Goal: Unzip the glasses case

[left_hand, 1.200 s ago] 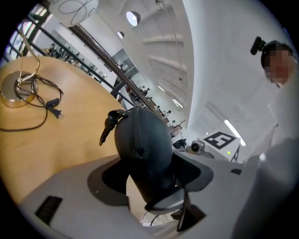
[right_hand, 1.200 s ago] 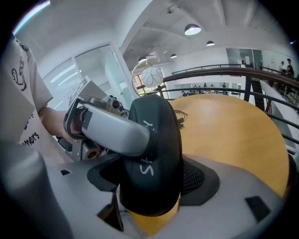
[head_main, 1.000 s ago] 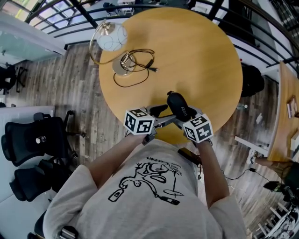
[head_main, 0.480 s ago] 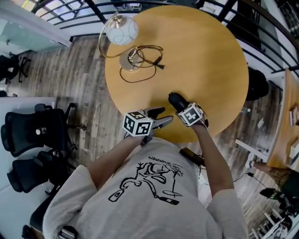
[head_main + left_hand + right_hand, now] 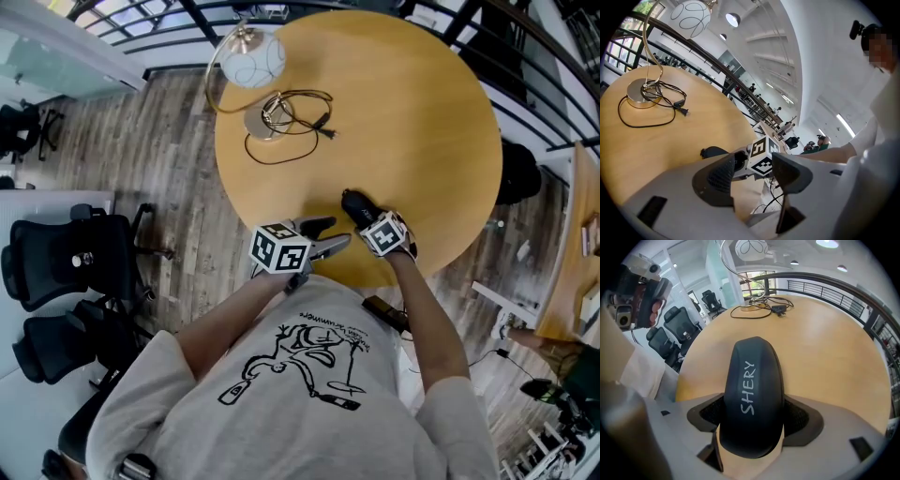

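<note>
Black, smooth and oval, the glasses case (image 5: 752,380) is clamped at its near end between the pads of my right gripper (image 5: 753,417). White "SHERY" lettering runs along its lid. It sits at the near edge of the round wooden table (image 5: 403,122). My left gripper (image 5: 753,169), just beside it, is empty, its jaws apart though just narrowing.

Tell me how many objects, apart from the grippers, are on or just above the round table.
2. The lamp, with its cord, stands near the far edge; the black glasses case is at the near edge, held in the right gripper. The grippers may hide small things.
</note>
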Available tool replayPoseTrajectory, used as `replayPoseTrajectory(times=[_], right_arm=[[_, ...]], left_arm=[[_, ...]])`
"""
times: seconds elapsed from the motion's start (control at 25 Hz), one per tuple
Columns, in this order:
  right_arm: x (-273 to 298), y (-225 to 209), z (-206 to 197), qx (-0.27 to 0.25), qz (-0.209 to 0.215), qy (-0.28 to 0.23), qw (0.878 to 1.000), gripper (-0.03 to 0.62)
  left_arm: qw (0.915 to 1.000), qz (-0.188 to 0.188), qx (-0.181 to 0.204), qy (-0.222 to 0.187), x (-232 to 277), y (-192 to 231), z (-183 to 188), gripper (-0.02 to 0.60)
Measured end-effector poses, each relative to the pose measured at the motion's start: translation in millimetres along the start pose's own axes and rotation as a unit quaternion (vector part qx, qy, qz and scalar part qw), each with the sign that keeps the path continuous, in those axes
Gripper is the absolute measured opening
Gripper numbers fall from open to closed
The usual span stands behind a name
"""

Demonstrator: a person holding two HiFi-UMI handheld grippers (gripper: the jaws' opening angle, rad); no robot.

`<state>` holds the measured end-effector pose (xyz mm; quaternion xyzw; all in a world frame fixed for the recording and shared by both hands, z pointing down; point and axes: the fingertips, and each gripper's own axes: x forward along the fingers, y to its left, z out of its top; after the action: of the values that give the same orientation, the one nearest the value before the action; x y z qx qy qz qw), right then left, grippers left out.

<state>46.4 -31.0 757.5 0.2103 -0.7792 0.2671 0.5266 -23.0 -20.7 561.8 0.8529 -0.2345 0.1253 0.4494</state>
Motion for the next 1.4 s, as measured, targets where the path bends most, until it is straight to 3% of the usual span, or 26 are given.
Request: replayPoseTrajectory(times=[0.2, 0.44, 0.6, 0.64, 0.68, 0.84, 0.96, 1.24, 1.4], right_arm=[[-18, -3, 7, -0.001, 0.001, -0.038, 0.999, 0.359], [-103, -11, 14, 0.065, 0.0, -0.127, 0.99, 0.367], [-193, 0, 53, 0.107, 0.004, -0.265, 0.958, 0.356], [-214, 4, 63, 0.112, 0.0, -0.298, 0.948, 0.307], [-232, 8, 71, 0.117, -0.004, -0.326, 0.938, 0.195], [-282, 20, 92, 0.127, -0.03, -0.397, 0.908, 0.097], [-302, 33, 100, 0.129, -0.054, -0.432, 0.891, 0.041], [-316, 66, 116, 0.139, -0.072, -0.478, 0.864, 0.023], [-311, 78, 116, 0.133, -0.08, -0.481, 0.863, 0.021]], left_arm=[[1.0, -0.004, 0.005, 0.003, 4, -5, 2, 0.253], [0.9998, -0.016, 0.012, -0.004, 4, -14, 13, 0.253], [0.9988, -0.027, 0.028, -0.028, 1, -34, 37, 0.242], [0.9982, -0.028, 0.037, -0.039, -1, -39, 45, 0.228], [0.9971, -0.03, 0.047, -0.051, -3, -46, 54, 0.201], [0.9902, -0.031, 0.097, -0.096, -10, -73, 88, 0.065], [0.9832, -0.025, 0.132, -0.123, -16, -91, 105, 0.02], [0.973, -0.015, 0.182, -0.141, -21, -118, 112, 0.008], [0.967, 0.019, 0.207, -0.147, -27, -116, 105, 0.009]])
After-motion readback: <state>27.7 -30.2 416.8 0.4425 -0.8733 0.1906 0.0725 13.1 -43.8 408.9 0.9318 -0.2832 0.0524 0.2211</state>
